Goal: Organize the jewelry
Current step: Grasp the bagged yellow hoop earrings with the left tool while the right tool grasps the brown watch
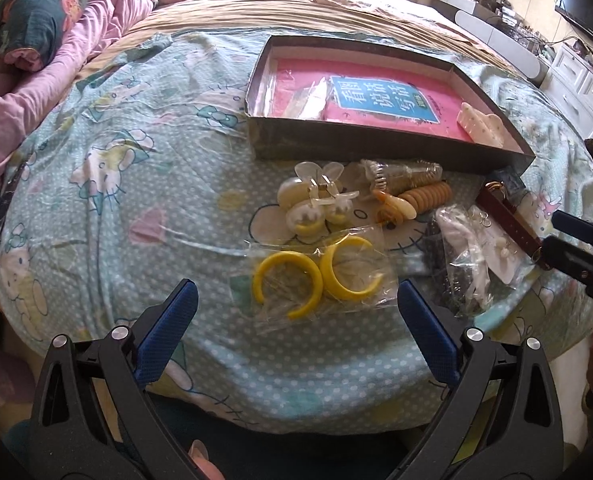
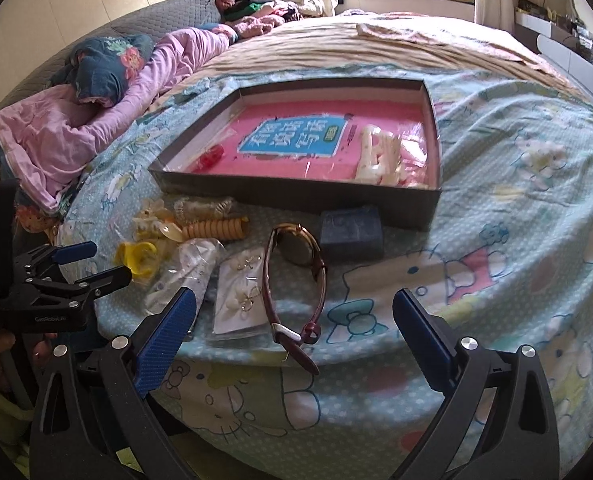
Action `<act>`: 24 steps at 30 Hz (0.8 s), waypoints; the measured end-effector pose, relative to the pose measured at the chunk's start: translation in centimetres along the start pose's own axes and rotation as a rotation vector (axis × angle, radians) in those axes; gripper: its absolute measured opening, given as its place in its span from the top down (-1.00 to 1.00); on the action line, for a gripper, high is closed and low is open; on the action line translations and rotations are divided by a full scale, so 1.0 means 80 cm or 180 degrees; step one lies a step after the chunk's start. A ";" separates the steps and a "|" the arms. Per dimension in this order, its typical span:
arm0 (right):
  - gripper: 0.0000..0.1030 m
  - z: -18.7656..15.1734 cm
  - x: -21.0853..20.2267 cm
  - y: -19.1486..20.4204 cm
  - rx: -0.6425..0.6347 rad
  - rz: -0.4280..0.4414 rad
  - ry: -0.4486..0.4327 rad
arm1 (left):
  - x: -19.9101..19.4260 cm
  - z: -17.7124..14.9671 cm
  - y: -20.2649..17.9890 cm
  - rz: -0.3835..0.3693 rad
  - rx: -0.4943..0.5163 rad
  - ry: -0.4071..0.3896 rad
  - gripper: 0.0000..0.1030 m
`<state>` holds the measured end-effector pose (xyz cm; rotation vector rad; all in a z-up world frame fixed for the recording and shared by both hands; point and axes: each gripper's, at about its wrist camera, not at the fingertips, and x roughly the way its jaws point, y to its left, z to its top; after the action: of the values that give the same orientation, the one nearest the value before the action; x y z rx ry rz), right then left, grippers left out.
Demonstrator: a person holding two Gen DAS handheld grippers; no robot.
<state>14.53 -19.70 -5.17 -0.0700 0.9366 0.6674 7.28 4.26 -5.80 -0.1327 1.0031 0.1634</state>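
Jewelry lies loose on the bed (image 2: 516, 184) before both wide-open, empty grippers. The left gripper (image 1: 296, 312) hovers just short of bagged yellow hoop earrings (image 1: 312, 274); the right gripper (image 2: 294, 322) frames a brown-strapped watch (image 2: 296, 276). Beyond these sit hair clips (image 1: 316, 204) and a coiled hair tie (image 1: 426, 196), then the shallow dark box (image 1: 376, 146).

Bed under cartoon sheet (image 2: 496, 208), shallow tray (image 2: 296, 192), watch (image 2: 296, 248), blue box (image 2: 352, 232), possibly bagged earrings (image 2: 240, 300), yellow hoops (image 1: 312, 276)
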 end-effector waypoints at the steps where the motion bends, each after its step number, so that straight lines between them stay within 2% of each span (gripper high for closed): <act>1: -0.86 0.000 0.007 0.000 0.0002 0.0002 0.0041 | 0.002 -0.001 -0.001 0.0001 -0.0001 0.0010 -0.81; 3: -0.65 0.000 0.016 -0.003 0.0044 0.0066 0.0095 | 0.005 -0.001 -0.001 -0.0002 -0.0003 0.0020 -0.81; 14: -0.15 0.009 0.042 -0.015 0.0195 0.0272 0.0109 | 0.022 0.000 -0.006 -0.0052 -0.0055 0.0048 -0.81; 17: 0.07 0.011 0.044 -0.016 0.0228 0.0357 0.0073 | 0.028 0.000 -0.006 -0.0070 -0.0090 0.0063 -0.81; 18: 0.23 0.011 0.044 -0.016 0.0234 0.0365 0.0050 | 0.029 0.000 -0.007 -0.0060 -0.0090 0.0059 -0.81; 19: 0.30 0.011 0.043 -0.017 0.0237 0.0393 0.0038 | 0.031 0.000 -0.009 -0.0028 -0.0082 0.0031 -0.81; 21: 0.35 0.011 0.040 -0.018 0.0221 0.0401 0.0026 | 0.033 0.001 -0.013 0.0004 -0.0043 0.0013 -0.67; 22: 0.36 0.010 0.039 -0.019 0.0209 0.0398 0.0017 | 0.033 0.000 -0.015 0.0031 -0.0020 -0.0002 -0.52; 24: 0.37 0.008 0.034 -0.021 0.0195 0.0407 -0.0004 | 0.032 0.000 -0.017 0.0066 0.0029 -0.0025 -0.49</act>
<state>17.01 -19.46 -7.27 0.0450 0.9655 0.7561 8.94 3.09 -7.94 -0.1132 0.9975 0.1780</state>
